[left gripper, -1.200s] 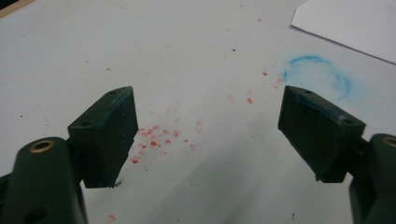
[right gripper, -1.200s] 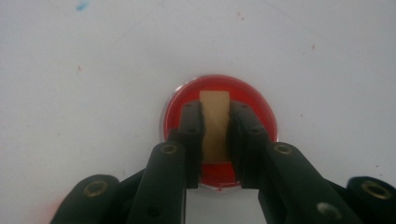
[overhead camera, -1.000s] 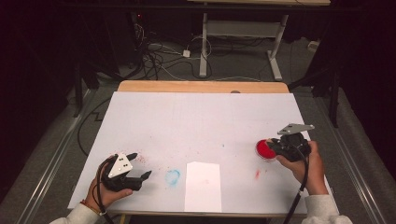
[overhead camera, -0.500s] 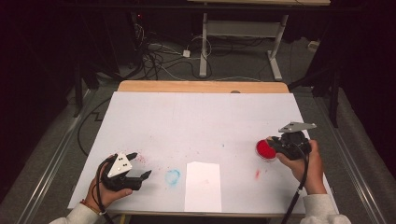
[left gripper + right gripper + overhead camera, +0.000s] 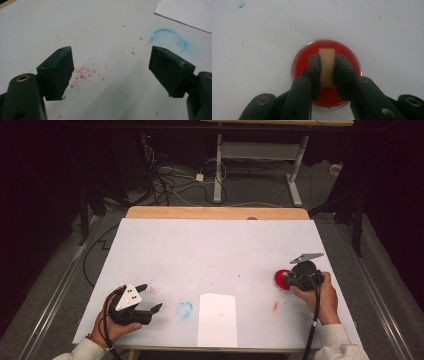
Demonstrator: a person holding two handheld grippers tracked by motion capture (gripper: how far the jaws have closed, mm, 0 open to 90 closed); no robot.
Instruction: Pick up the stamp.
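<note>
Nearest the person, a white sheet of paper (image 5: 217, 319) lies flat at the bench (image 5: 215, 245) edge, probably waiting to be stamped. Beside it the left tongs (image 5: 150, 296) rest spread and empty, clear of the work, near a blue ring mark (image 5: 184, 309). Farther right, the right tongs (image 5: 327, 68) pinch a small tan block (image 5: 327, 65), held over the red ink dish (image 5: 352, 61), likely to load its face with colour.

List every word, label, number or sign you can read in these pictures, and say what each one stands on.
None: no readable text anywhere.
The white sheet of paper is blank.
The red dish and the tan block above it carry no label.
The table cover has just red specks and a blue ring smudge, not writing.
</note>
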